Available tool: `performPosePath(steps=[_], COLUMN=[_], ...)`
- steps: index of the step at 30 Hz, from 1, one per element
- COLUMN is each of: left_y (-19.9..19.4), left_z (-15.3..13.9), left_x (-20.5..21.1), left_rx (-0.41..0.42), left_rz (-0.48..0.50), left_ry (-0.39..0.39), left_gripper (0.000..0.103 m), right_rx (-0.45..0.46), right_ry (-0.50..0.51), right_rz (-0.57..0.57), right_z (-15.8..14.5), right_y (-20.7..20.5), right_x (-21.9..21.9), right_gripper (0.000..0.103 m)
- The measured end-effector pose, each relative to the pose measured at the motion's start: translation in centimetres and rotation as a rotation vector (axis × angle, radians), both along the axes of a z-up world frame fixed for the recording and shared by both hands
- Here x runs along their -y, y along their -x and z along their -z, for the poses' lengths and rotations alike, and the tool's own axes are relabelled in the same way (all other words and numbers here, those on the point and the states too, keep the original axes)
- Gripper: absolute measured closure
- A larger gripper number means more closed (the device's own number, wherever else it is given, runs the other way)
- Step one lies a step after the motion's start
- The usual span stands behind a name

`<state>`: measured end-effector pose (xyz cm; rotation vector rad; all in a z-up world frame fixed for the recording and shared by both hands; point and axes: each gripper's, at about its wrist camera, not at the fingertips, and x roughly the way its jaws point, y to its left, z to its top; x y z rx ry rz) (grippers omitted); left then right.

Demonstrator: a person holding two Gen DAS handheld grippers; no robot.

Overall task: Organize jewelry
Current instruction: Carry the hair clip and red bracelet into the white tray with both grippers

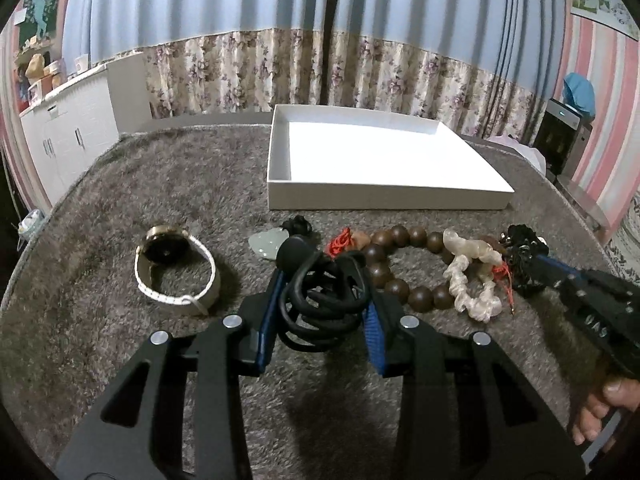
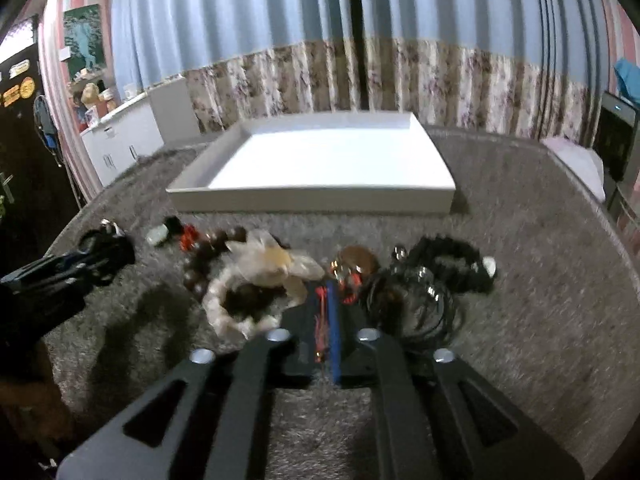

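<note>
My left gripper [image 1: 322, 280] is shut on a bundle of black cord [image 1: 326, 300] and holds it just above the grey carpet. My right gripper [image 2: 330, 286] is shut on a red string [image 2: 320, 320] by the brown pendant [image 2: 358, 260]; it also shows in the left wrist view [image 1: 528, 264]. A white box [image 1: 376, 160] lies open behind; it also shows in the right wrist view [image 2: 320, 160]. A brown bead bracelet [image 1: 400, 264], a white crystal chip bracelet [image 1: 472, 280], a jade pendant [image 1: 266, 244] and a white-strap watch [image 1: 172, 268] lie on the carpet.
A black bead bracelet [image 2: 452, 260] and dark cords [image 2: 420, 304] lie right of my right gripper. A white cabinet [image 1: 68, 132] stands at the left, curtains behind, a dark appliance [image 1: 560, 132] at the right.
</note>
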<state>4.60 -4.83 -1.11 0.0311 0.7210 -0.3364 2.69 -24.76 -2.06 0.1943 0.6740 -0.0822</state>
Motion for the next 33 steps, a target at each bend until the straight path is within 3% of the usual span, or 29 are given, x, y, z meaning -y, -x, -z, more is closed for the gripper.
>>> performPosePath(steps=[2, 10, 12, 14, 15, 23, 33], left_y=[0.0, 0.0, -0.1, -0.2, -0.2, -0.2, -1.6], left_z=[0.2, 0.5, 0.7, 0.9, 0.9, 0.3, -4.7], left_x=[-0.2, -0.5, -0.4, -0.5, -0.4, -0.8, -0.9], left_rx=[-0.01, -0.013, -0.019, -0.028, -0.029, -0.01, 0.106], left_rz=[-0.001, 0.001, 0.003, 0.004, 0.004, -0.003, -0.001], left_ry=[0.0, 0.001, -0.001, 0.003, 0.003, 0.006, 0.019], left_gripper=[0.067, 0.067, 0.067, 0.067, 0.067, 0.067, 0.067], right_rx=[-0.012, -0.082, -0.103, -0.13, -0.131, 0.014, 0.234], right_ry=[-0.008, -0.013, -0.021, -0.037, -0.041, -0.007, 0.056], right_rz=[0.002, -0.032, -0.039, -0.052, -0.057, -0.043, -0.05], right_z=[0.6, 2.3, 2.8, 3.2, 3.3, -0.6, -9.2], right_y=[-0.1, -1.5, -1.9, -2.4, -2.4, -0.3, 0.9], right_x=[0.0, -0.4, -0.4, -0.3, -0.3, -0.4, 1.3], right_gripper=[0.064, 0.072, 0.078, 0.099, 0.102, 0.103, 0.103])
